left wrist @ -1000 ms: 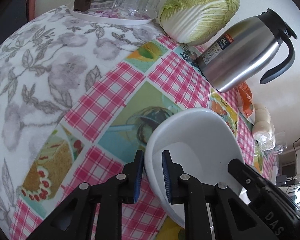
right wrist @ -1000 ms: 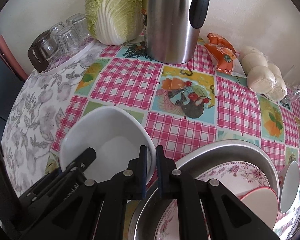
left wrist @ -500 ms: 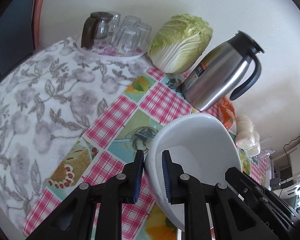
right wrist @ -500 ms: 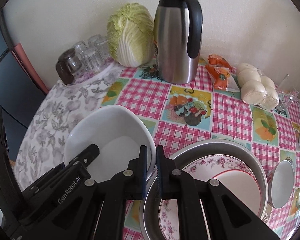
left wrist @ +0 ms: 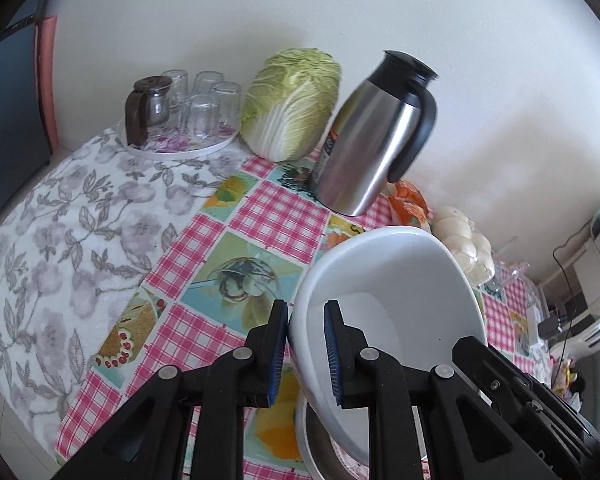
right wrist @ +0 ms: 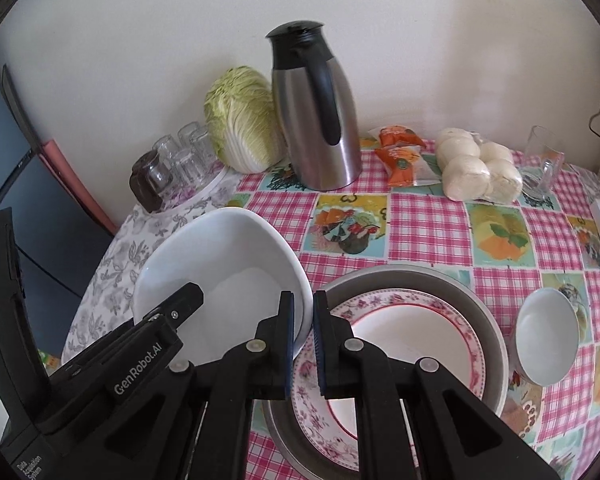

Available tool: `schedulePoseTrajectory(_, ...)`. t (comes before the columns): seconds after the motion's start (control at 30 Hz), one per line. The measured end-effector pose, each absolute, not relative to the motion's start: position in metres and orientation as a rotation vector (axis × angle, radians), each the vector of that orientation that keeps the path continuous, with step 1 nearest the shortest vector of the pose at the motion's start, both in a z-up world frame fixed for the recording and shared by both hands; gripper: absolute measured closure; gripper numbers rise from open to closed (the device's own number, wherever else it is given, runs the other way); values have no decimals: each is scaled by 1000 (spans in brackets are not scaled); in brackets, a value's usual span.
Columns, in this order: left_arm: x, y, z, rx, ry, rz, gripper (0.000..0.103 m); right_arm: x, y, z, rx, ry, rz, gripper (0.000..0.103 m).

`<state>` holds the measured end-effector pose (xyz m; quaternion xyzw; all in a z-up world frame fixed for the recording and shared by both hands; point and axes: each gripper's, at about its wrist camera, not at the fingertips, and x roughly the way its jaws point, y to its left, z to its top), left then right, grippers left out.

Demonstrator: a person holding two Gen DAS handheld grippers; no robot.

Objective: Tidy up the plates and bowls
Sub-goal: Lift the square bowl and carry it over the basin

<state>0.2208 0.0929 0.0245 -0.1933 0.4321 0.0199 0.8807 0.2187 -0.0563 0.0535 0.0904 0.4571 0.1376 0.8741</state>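
Observation:
Both grippers hold one large white bowl [left wrist: 392,292] in the air above the table. My left gripper [left wrist: 306,354] is shut on its left rim. My right gripper [right wrist: 302,344] is shut on its right rim; the bowl [right wrist: 220,276] fills the left of the right wrist view. Below and to the right, a grey metal basin [right wrist: 476,304] holds a floral-rimmed plate [right wrist: 440,312] with a red-rimmed plate [right wrist: 396,344] on it. A small white bowl [right wrist: 548,340] stands right of the basin.
A steel thermos jug [right wrist: 316,120], a napa cabbage [right wrist: 240,116] and a tray of upturned glasses [right wrist: 176,160] stand along the back wall. Orange snack packs [right wrist: 400,156], a bag of buns [right wrist: 476,168] and a glass mug [right wrist: 540,168] lie at the back right.
Both grippers have lifted the white bowl well up off the table and drawn back; the table objects now look smaller and farther. The grips are unchanged.

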Motion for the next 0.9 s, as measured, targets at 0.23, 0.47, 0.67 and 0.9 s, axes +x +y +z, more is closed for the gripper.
schedulePoseTrajectory(0.23,218,56,31,-338,908,2,82,199,-97,46,275,917,285,92)
schedulePoseTrajectory(0.47,215,19,43,-247,897,-1,82,192,-128,42,315,922,289,92)
schedulePoseTrajectory(0.67,217,-5,45,-234,913,-47,82,183,-159,41,357,918,282,91)
schedulePoseTrajectory(0.9,218,-25,43,-213,933,-61,83,177,-181,34,398,941,281,91)
